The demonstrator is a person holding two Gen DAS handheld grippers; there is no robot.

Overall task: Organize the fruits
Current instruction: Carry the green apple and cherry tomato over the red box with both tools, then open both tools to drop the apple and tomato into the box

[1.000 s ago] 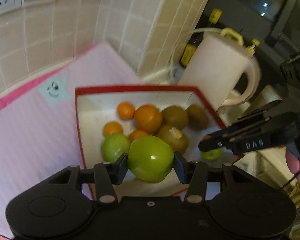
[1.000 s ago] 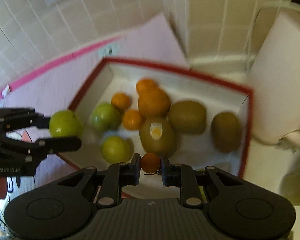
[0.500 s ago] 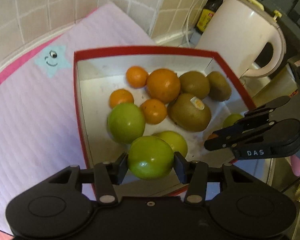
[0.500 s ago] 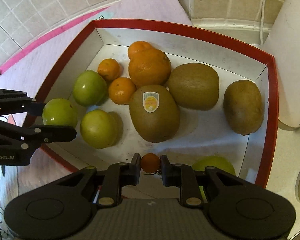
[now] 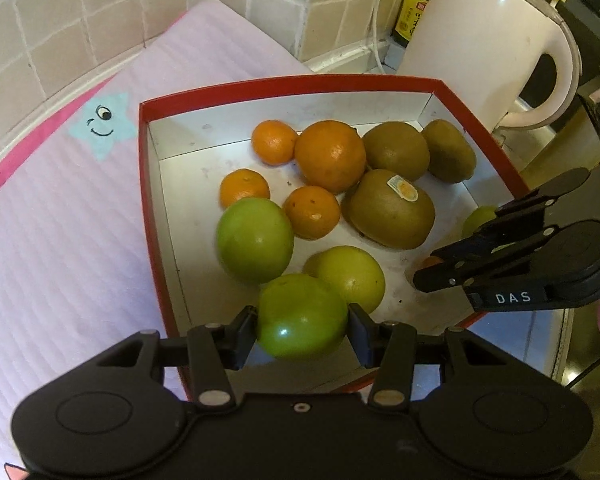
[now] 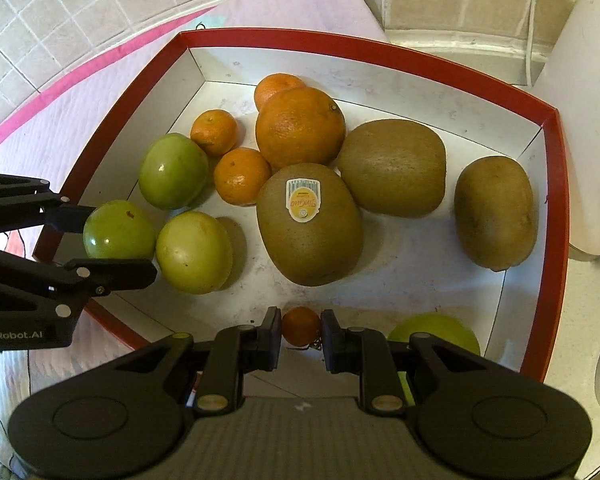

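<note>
From the left wrist we look steeply down and forward along the left hand-held gripper [image 5: 302, 322] into the red box [image 5: 148, 184], close above its near edge, facing the tiled wall. From the right wrist we look down over the right hand-held gripper [image 6: 301, 332] from the box's opposite side. Both views share the box interior, and each catches the other gripper.

I count four green apples [image 6: 174, 170], four oranges [image 6: 300, 126], three kiwis [image 6: 309, 224] and one small tomato [image 6: 301, 326].

Red-rimmed white box [image 6: 558, 184]; pink, seemingly ribbed mat [image 5: 60, 240].
</note>
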